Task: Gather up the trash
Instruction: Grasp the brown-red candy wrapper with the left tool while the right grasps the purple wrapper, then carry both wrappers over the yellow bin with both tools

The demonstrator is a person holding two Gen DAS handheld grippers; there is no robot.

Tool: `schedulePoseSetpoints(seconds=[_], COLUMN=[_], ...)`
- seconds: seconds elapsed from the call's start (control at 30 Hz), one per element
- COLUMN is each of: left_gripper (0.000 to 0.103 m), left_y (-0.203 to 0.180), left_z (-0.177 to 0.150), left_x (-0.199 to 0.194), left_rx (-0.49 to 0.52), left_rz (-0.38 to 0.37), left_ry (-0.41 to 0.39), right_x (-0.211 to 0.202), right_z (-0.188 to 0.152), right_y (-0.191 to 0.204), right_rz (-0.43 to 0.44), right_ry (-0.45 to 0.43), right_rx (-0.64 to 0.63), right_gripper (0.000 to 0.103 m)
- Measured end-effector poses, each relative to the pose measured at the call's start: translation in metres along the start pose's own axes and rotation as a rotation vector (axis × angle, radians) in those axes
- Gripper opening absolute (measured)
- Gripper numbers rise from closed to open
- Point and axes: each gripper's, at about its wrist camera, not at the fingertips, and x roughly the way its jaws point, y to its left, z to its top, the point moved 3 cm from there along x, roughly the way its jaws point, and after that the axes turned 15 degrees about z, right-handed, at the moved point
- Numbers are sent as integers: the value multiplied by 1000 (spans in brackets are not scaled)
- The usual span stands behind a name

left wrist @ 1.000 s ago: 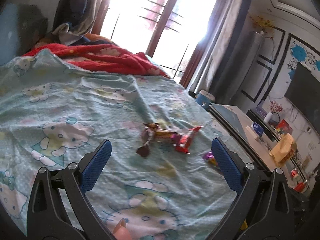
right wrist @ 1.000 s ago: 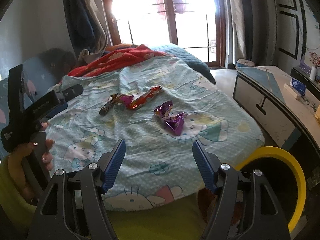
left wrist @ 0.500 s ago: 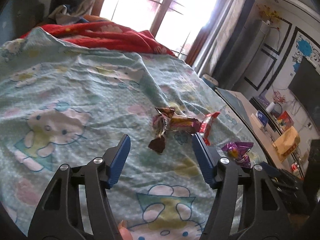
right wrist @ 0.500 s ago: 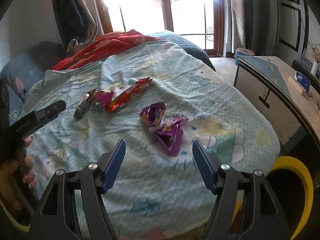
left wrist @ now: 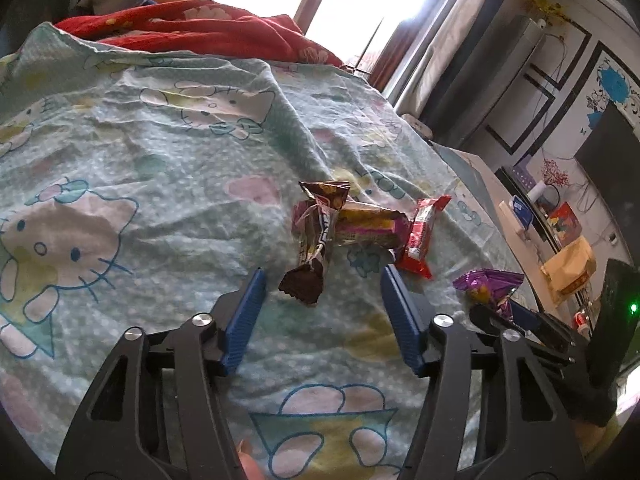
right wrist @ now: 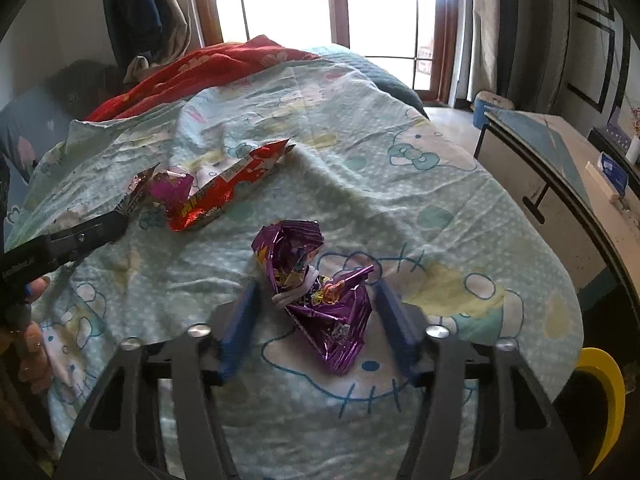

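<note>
Snack wrappers lie on the cartoon-cat bedsheet (left wrist: pixel 160 152). A brown wrapper (left wrist: pixel 312 252) crosses a yellow-pink one (left wrist: pixel 368 226), and a red wrapper (left wrist: pixel 418 236) lies just right of them. My left gripper (left wrist: pixel 322 280) is low over the sheet; its jaws are closing, with the brown wrapper's near end between the tips, untouched. A crumpled purple foil wrapper (right wrist: pixel 320 304) sits between the blue pads of my right gripper (right wrist: pixel 316 292). Those jaws are closing too, with small gaps still showing on both sides. The red wrapper (right wrist: pixel 228 188) lies farther back left.
A red blanket (right wrist: pixel 208 68) is bunched at the head of the bed. A desk (right wrist: pixel 560 168) with small items stands along the right side. A yellow-rimmed bin (right wrist: pixel 604 392) sits below the bed's near right corner. A hand (right wrist: pixel 32 344) holds the left gripper.
Both grippers have come forward and down toward the sheet. The left jaws have narrowed from wide around the brown wrapper's end. The right jaws now flank the purple wrapper and have narrowed.
</note>
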Motion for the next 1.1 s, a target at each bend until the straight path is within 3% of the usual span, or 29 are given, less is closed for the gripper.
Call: schedulePoseSetpoints(seconds=[0.2, 0.5, 0.87, 1.1], left_gripper=[38, 11, 10, 10], left_y=[7, 19, 9, -17], left_z=[1, 3, -1, -6], left_x=[1, -1, -34, -53], left_rx=[-30, -84, -39, 10], left_rz=[-1, -20, -27, -76], left_ry=[8, 13, -100, -119], right_x=[-9, -25, -40, -59], right_z=[-10, -29, -35, -33], right_y=[3, 13, 27, 24], right_rz=[-16, 29, 79, 78], right_ry=[-28, -42, -46, -81], right_rx=[-5, 29, 38, 52], right_gripper=[39, 38, 37, 37])
